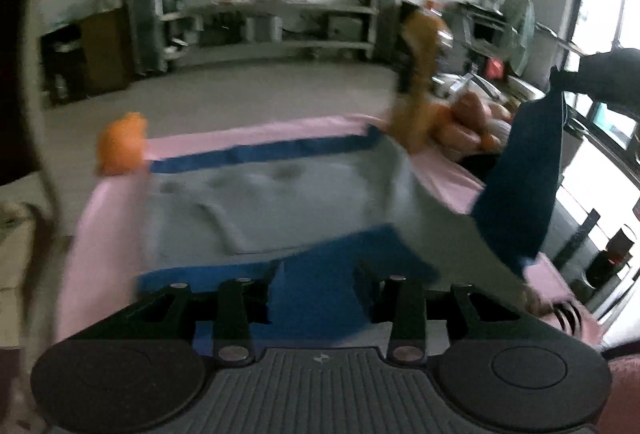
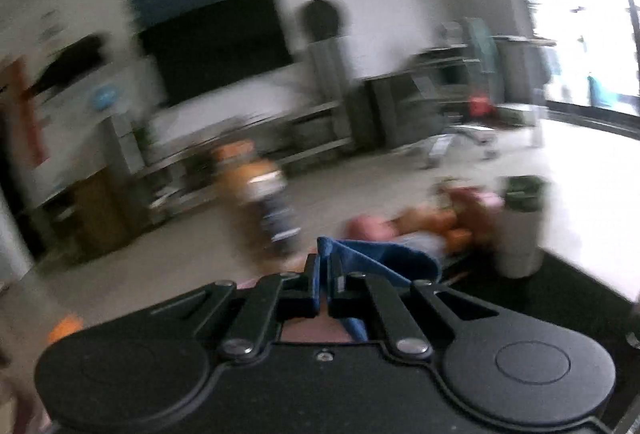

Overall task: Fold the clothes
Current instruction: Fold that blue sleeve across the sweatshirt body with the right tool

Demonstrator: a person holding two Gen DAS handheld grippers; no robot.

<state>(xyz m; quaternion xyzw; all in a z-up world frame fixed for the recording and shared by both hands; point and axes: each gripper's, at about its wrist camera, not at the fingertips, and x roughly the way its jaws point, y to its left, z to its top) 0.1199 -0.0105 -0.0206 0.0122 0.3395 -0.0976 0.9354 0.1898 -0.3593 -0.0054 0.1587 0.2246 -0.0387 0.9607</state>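
Note:
A grey and blue garment [image 1: 280, 201] lies spread on a pink-covered table [image 1: 108, 218]. My left gripper [image 1: 318, 274] is open, its fingers [image 1: 276, 274] low over the garment's near blue edge. My right gripper [image 2: 325, 274] is shut on a blue part of the garment [image 2: 376, 262] and holds it up. In the left wrist view that blue part [image 1: 524, 185] hangs raised at the right, pinched by the right gripper [image 1: 560, 81]. Both views are blurred by motion.
An orange object [image 1: 120, 143] sits at the table's far left corner. A brown plush toy [image 1: 420, 73] and orange soft things [image 1: 464, 121] lie beyond the far right corner. A white bin [image 2: 518, 230] stands on the floor at right. A TV stand [image 1: 272, 25] lines the far wall.

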